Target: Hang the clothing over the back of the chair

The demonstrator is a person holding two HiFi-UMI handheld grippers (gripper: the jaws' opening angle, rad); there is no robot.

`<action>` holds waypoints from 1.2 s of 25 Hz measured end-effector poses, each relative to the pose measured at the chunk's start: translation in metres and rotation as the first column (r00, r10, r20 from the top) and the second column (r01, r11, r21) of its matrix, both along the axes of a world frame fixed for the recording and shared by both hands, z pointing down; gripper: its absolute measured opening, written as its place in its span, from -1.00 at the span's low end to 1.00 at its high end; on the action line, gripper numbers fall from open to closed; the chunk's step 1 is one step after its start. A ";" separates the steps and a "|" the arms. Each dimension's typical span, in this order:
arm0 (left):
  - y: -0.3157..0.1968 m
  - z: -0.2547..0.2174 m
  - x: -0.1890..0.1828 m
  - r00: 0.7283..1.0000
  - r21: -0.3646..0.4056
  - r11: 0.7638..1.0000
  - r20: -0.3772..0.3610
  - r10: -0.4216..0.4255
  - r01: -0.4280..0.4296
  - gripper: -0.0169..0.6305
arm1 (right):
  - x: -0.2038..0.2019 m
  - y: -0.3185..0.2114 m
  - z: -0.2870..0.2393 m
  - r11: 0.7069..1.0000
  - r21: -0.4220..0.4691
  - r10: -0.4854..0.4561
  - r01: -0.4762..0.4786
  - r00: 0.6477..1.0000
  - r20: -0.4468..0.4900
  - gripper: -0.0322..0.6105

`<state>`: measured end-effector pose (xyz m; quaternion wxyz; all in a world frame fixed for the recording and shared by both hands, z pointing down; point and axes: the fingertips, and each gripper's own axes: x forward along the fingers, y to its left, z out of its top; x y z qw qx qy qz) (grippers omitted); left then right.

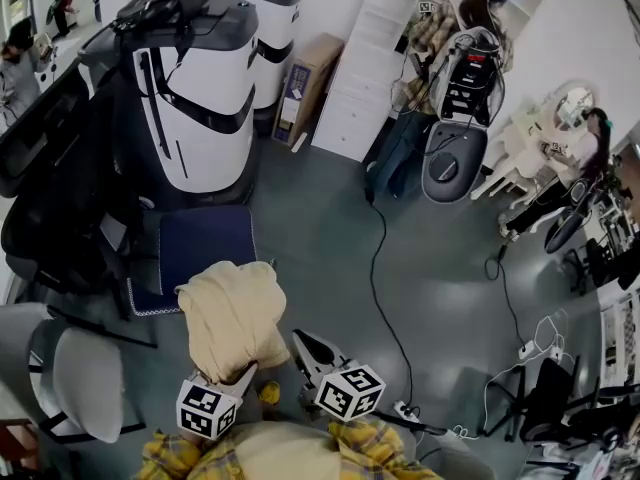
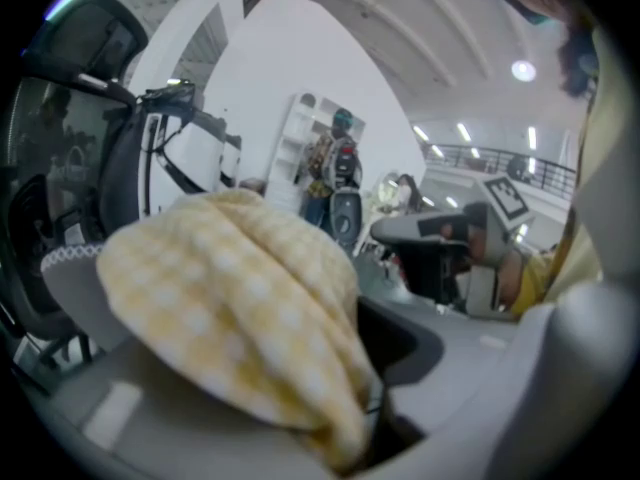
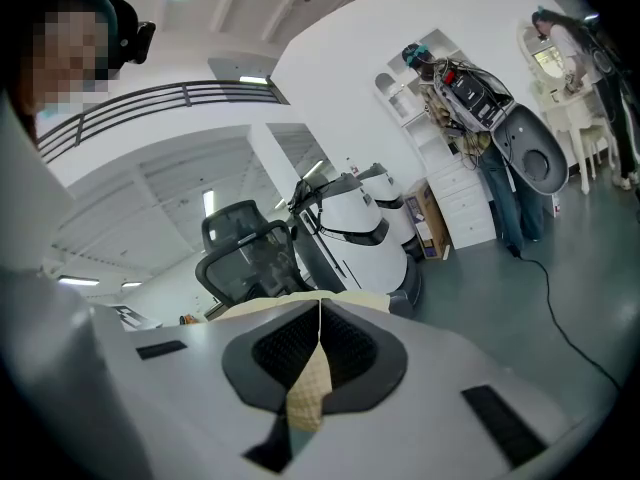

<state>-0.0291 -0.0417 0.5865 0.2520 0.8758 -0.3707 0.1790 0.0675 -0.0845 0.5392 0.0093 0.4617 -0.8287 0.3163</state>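
Low at about 7 o'clock in the head view, the cream-yellow checked clothing (image 1: 232, 310) sits in a bunched heap just at the 6 o'clock edge of the chair's blue seat (image 1: 205, 243). What bears the heap is hidden under the cloth.

At 6 o'clock of the heap, the left hand-held gripper (image 1: 243, 376) reaches up into it. Its own view shows the jaws spread, with a thick fold of the clothing lying between them and the dark pad on one side uncovered.

At 4 o'clock of the heap, the right hand-held gripper (image 3: 320, 303) has its jaws pressed together. They pinch a thin edge of the same cloth, which shows as a narrow strip between the pads.

Two white-and-black machines (image 1: 200, 98) stand at 12 o'clock beyond the seat. A black cable (image 1: 380, 268) trails across the grey floor at 3 o'clock.
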 end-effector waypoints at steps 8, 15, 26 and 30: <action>0.007 0.005 -0.016 0.999 -0.026 0.999 0.017 -0.028 0.029 -0.10 | -0.012 0.002 0.003 0.999 -0.011 -0.044 0.044 0.999 0.002 -0.85; 0.017 0.013 -0.044 0.996 -0.074 0.993 0.029 -0.089 0.091 -0.09 | -0.019 0.002 0.006 0.998 -0.018 -0.059 0.059 0.998 0.003 -0.85; 0.010 -0.009 -0.083 0.971 -0.003 0.974 0.082 -0.226 0.227 -0.09 | -0.023 -0.003 0.005 0.998 -0.015 -0.064 0.064 0.998 0.004 -0.85; 0.003 -0.023 -0.089 0.964 0.038 0.965 0.060 -0.260 0.258 -0.09 | -0.020 -0.002 0.005 0.998 -0.012 -0.061 0.061 0.998 0.007 -0.85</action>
